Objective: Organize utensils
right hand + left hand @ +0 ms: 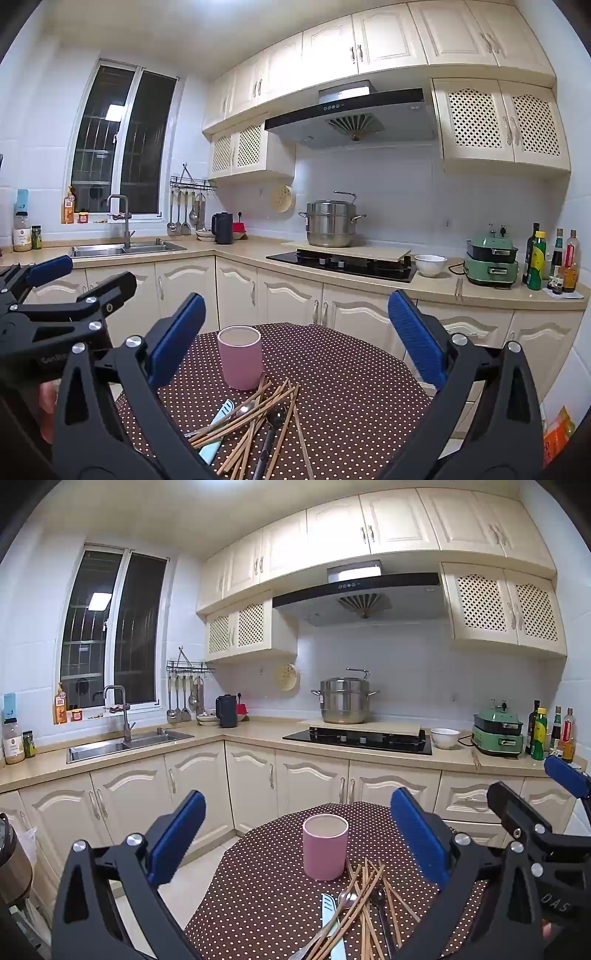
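Observation:
A pink cup [325, 846] [241, 357] stands upright on a round table with a brown polka-dot cloth [258, 886] [351, 369]. In front of it lies a heap of wooden chopsticks [369, 904] [258, 417], a silver spoon [345, 899], a black spoon [276, 415] and a pale blue knife [328, 912] [218, 424]. My left gripper [297, 840] is open above the table, with nothing between its blue pads. My right gripper [295, 341] is open too, beside the left one, and holds nothing.
Behind the table runs an L-shaped kitchen counter [258, 734] with a sink [125, 744], a hob [358, 738] bearing a steel pot [343, 701], a white bowl [445, 737], a green cooker [498, 733] and bottles [550, 734]. Hanging ladles [183, 698] are at the wall.

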A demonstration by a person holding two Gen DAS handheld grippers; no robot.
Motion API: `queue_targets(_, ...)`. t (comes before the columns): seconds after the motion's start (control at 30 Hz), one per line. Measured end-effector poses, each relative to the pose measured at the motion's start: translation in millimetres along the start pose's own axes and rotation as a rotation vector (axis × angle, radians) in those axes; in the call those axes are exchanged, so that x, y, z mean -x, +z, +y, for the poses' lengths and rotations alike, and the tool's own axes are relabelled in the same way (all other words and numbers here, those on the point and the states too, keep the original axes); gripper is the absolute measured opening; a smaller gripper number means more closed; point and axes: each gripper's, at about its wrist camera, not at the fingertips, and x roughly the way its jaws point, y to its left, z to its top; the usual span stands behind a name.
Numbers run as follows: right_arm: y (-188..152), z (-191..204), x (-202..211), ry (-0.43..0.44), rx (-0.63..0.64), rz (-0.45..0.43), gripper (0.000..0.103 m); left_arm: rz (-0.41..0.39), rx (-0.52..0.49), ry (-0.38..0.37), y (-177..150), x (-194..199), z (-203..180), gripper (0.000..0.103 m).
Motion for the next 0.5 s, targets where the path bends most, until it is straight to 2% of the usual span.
queue_targets(0.5, -0.6, -0.6, -2.0, -0.001, -0.002, 0.01, 0.097, 0.0, 0.003, -0.002, -2.1, -1.4, -6.4, 0.098)
